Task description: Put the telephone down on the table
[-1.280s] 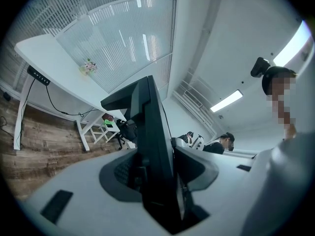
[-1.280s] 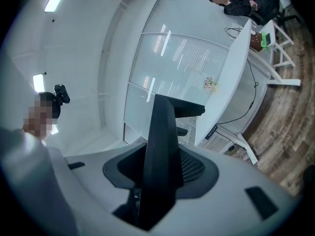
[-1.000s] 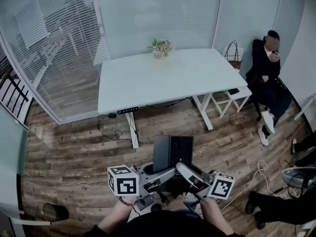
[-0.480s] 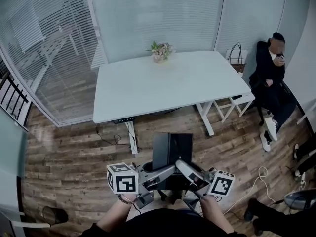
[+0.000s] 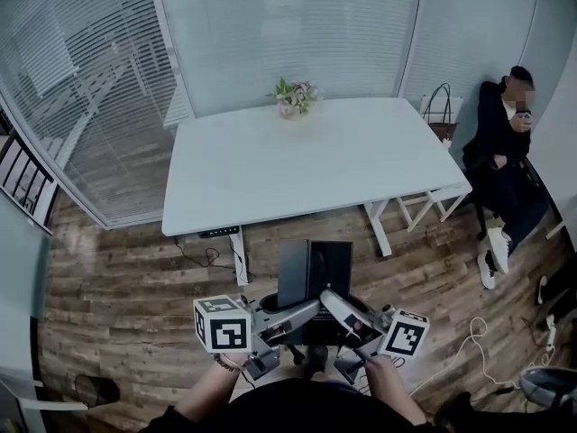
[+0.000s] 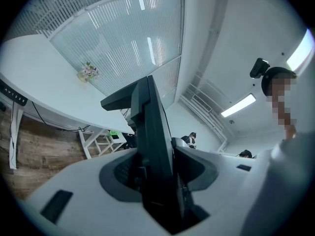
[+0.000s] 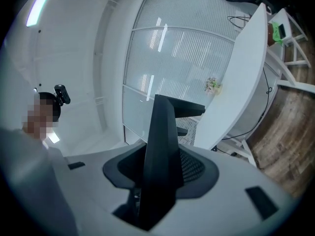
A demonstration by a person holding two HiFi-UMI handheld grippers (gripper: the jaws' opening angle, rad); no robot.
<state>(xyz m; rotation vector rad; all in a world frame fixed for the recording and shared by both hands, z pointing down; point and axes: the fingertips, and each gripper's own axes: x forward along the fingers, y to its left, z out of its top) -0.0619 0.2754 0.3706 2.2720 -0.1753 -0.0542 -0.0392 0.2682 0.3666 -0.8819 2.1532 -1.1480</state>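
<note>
A black, flat telephone [image 5: 313,273] hangs above the wooden floor, short of the white table [image 5: 315,165]. My left gripper [image 5: 297,317] and right gripper [image 5: 339,309] clamp its lower end from either side. In the left gripper view the telephone [image 6: 152,132] stands edge-on between the jaws of the left gripper [image 6: 157,163], which press on it. Seen from the right gripper, its dark edge [image 7: 162,146] is likewise pinched by the right gripper [image 7: 160,168]. The table [image 6: 34,77] lies ahead.
A small pot of flowers [image 5: 293,97] stands at the table's far edge. A person [image 5: 505,142] sits on a chair at the right, beside a white stool [image 5: 433,197]. Glass walls with blinds close the back and left. Cables [image 5: 469,332] lie on the floor at the right.
The table has drawn nearer and sits lower in the head view; the seated person has slid right. Both grippers keep the same hold on the telephone.
</note>
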